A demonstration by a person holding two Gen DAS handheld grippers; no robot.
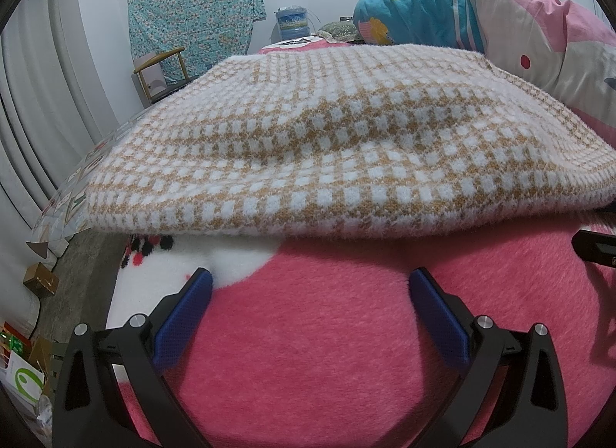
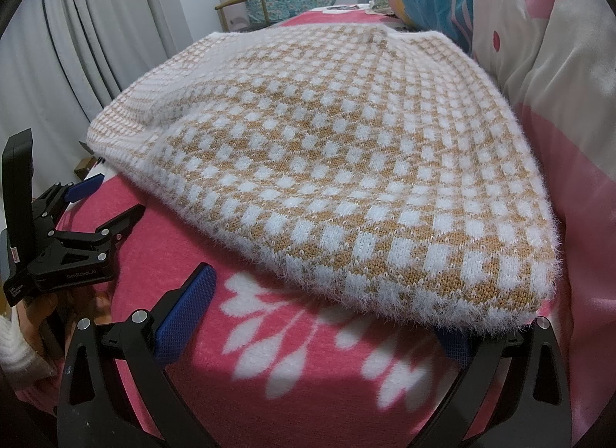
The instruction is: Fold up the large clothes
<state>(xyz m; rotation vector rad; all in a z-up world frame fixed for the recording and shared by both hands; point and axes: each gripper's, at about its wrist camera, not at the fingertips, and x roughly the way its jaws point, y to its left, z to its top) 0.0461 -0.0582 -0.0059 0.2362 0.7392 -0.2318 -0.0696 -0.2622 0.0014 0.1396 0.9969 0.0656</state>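
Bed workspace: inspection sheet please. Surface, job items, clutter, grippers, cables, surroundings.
Surface: pink fleece blanket with white floral print, covering the bed.
Job's things: checked tan-and-white fuzzy sweater, lying spread on the blanket, one side folded over at its left; slightly rumpled.
Clutter: rolled quilt along the sweater's right side; small items at the bed's far end, too small to tell.
Grippers: left gripper open, empty, short of the hem; right gripper open, its right finger partly hidden by the sweater's near corner.
Cables: nothing seen.
Surroundings: grey curtains, chair, teal floral cloth on the wall, water jug, boxes on the floor.
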